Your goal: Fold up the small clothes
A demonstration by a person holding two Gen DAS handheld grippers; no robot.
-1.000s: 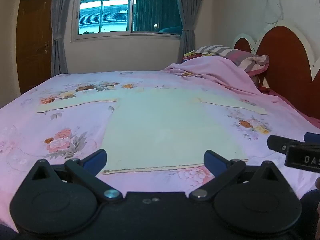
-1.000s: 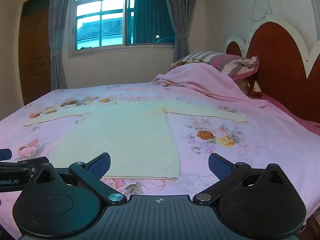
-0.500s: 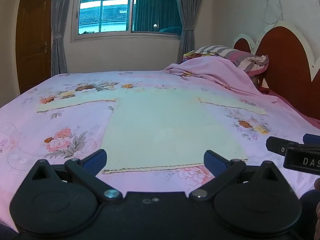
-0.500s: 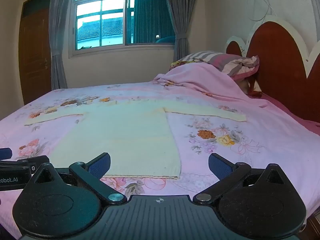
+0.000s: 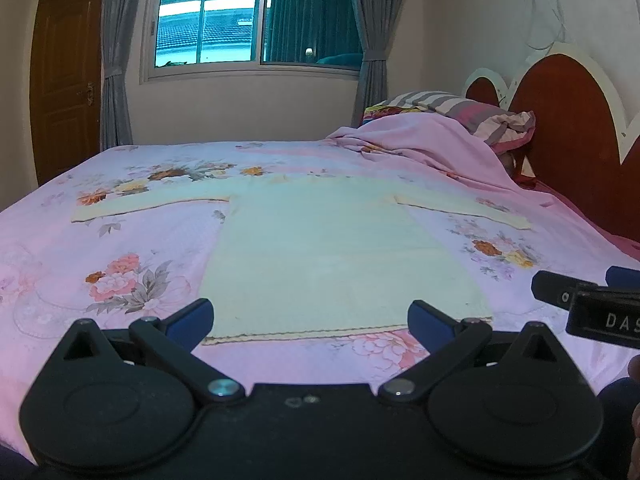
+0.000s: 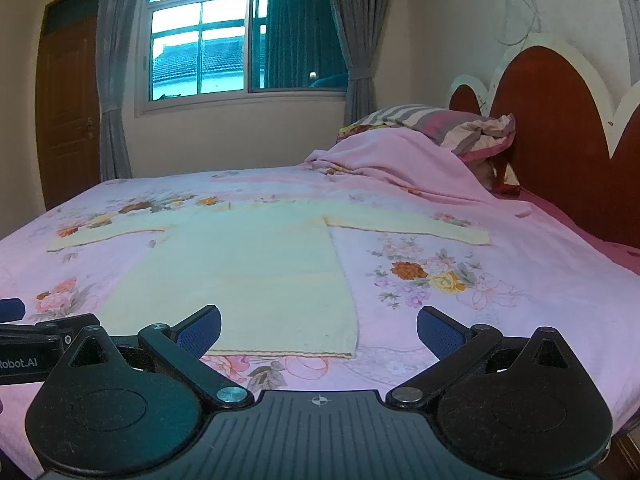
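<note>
Sweater (image 5: 328, 252), one, pale yellow, lies flat on the flowered bedsheet (image 5: 120, 280), two sleeves spread; left gripper (image 5: 310, 318) and right gripper (image 6: 318, 330) both gape wide, empty

I saw a bed (image 5: 60, 248) covered by a pink flowered sheet (image 6: 520, 280). A pale yellow long-sleeved top (image 5: 328, 248) lay flat on it, sleeves spread out to both sides, hem toward me. At the headboard end a pink blanket (image 5: 432, 144) lay bunched up, with a striped pillow (image 5: 452, 104) behind it.
</note>
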